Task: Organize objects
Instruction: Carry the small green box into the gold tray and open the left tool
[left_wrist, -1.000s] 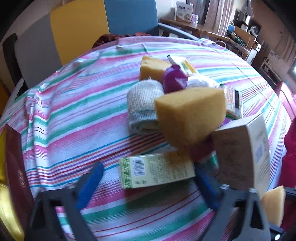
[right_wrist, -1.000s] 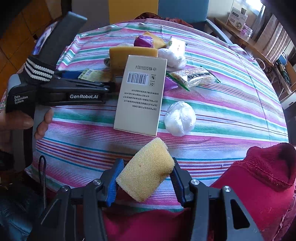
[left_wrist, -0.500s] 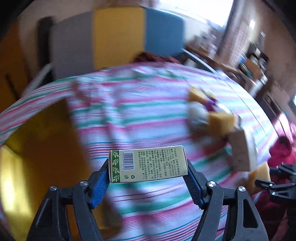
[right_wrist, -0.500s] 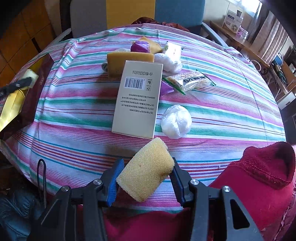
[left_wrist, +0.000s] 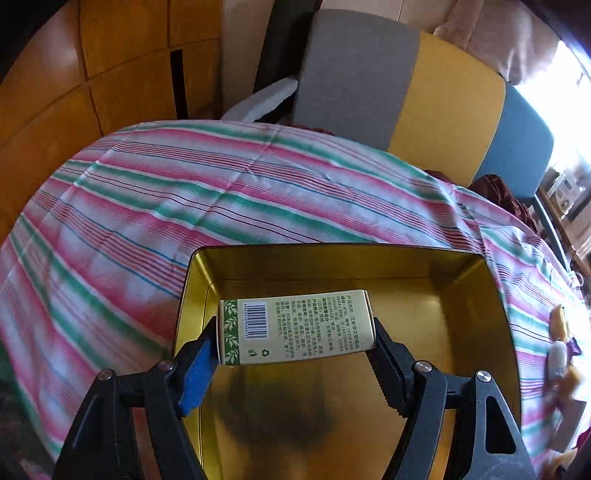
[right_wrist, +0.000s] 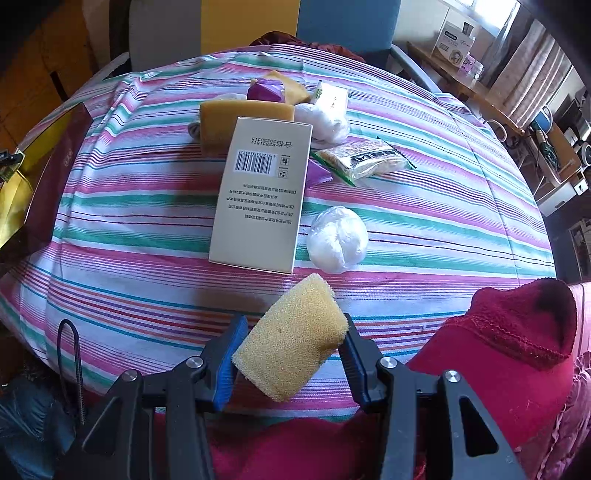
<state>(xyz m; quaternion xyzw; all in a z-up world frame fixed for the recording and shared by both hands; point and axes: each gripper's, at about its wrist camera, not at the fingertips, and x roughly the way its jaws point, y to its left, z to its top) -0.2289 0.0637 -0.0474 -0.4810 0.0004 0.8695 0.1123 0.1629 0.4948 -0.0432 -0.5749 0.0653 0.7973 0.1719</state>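
Over gold tin (left_wrist: 469, 295), left tongs (left_wrist: 295, 354) gripping carton (left_wrist: 295, 326), base possibly hidden

Left wrist view: close above gold tin (left_wrist: 469, 295), facing table's far edge. Right wrist view: low at near edge, facing 12 o'clock; tin (right_wrist: 11, 199) at 9 o'clock.

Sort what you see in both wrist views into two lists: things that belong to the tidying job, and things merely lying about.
Job in hand:
left gripper clamping the small green-edged carton over the gold tin
right gripper clamping a yellow sponge
large beige box, white bag ball, snack packet, awaiting sorting

Lying about:
red garment
tricolour chair back
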